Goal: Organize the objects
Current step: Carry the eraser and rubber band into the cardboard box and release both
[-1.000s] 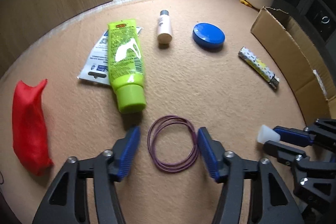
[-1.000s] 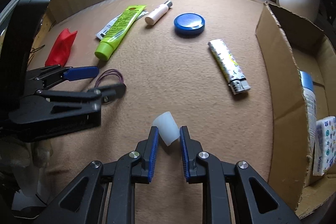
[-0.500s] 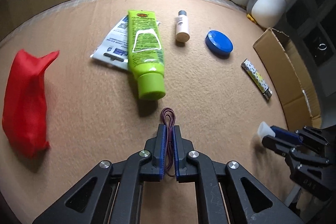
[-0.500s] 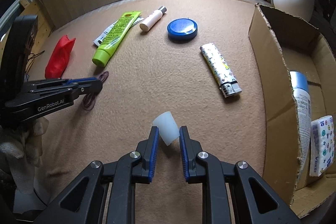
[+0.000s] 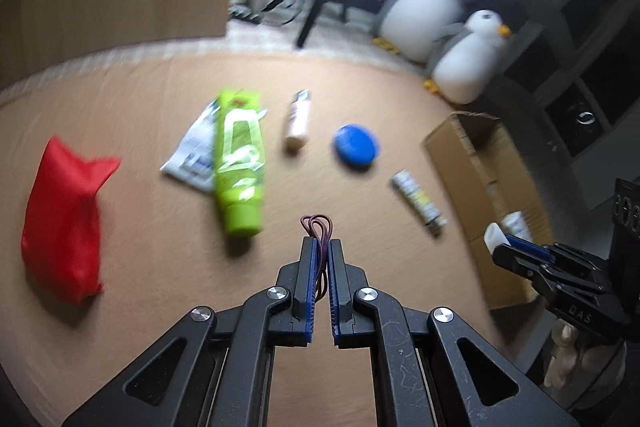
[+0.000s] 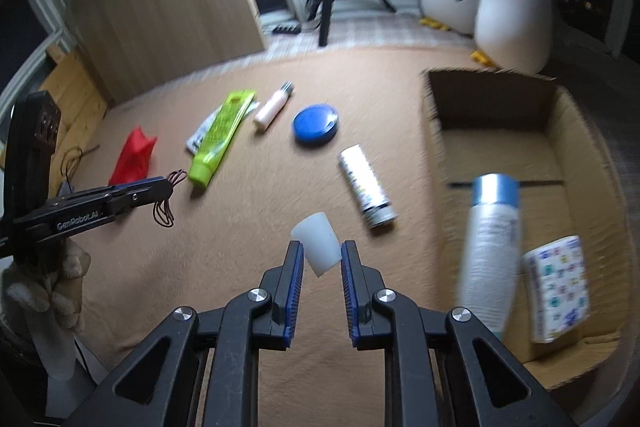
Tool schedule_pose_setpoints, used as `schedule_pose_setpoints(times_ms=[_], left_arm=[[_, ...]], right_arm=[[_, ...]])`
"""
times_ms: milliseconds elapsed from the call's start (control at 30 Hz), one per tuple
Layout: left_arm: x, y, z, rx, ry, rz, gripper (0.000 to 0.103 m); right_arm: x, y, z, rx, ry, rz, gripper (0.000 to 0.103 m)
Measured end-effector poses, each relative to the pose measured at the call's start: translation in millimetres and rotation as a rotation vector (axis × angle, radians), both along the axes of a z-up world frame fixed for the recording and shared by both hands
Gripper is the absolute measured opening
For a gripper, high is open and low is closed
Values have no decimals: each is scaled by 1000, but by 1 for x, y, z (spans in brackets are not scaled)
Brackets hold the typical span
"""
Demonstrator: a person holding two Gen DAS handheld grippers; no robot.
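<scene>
Left gripper (image 5: 321,245), jaws pressed together, pinches a purple rubber-band loop (image 5: 318,227) held above the tan mat (image 5: 160,307); the loop dangles from the fingertips in the right wrist view. Right gripper (image 6: 321,247) clamps a translucent white cap (image 6: 319,243), tilted, near the open cardboard box (image 6: 436,131). Inside the box lie a blue-capped bottle (image 6: 490,243) and a tissue pack (image 6: 558,285). On the mat: red pouch (image 5: 64,215), green tube (image 5: 240,163) overlapping a white sachet (image 5: 194,155), small bottle (image 5: 298,121), blue round tin (image 5: 356,147), patterned lighter (image 5: 418,199).

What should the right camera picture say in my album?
Right gripper carries a white cap toward the cardboard box.
</scene>
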State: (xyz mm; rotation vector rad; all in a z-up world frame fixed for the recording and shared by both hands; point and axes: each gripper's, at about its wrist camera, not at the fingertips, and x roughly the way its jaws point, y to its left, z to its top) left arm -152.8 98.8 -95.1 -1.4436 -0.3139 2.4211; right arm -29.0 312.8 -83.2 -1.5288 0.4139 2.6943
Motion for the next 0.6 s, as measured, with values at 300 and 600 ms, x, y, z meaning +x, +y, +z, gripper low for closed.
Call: schedule_pose_setpoints(times_ms=[300,600], left_arm=[[-25,90,36,39,81,-132,5],[-65,190,32,61,79,-211,5]], right_arm=[[15,66,29,35,53,-109,17],[20,119,29,43,48,-163,17]])
